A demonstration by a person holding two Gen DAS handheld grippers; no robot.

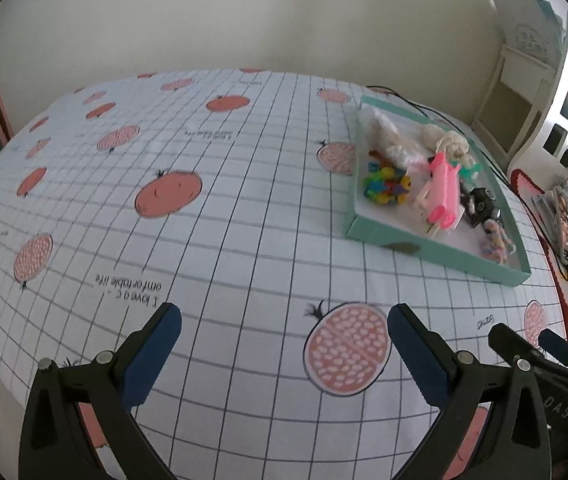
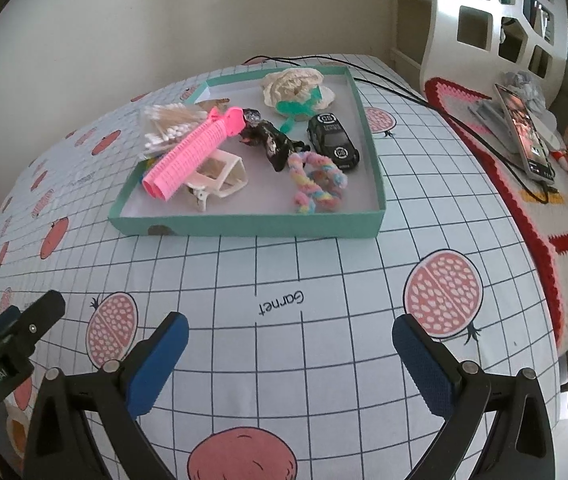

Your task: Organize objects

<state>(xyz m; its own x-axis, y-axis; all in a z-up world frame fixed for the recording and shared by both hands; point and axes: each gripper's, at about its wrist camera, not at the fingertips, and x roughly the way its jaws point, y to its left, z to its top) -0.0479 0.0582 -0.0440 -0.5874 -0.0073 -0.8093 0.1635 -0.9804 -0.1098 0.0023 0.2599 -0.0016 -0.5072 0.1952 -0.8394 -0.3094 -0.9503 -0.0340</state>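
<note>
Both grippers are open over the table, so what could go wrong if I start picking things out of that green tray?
The pink hair roller rests on the white clip, so lifting either may drag the other. The tray is light cardboard and might slide. The black toy car could roll when nudged by the right gripper.

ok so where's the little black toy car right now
In the right wrist view, the small black toy car sits inside the shallow teal cardboard tray, near its right wall, just right of the pastel braided fuzzy loop and below the cream crocheted piece.
</note>
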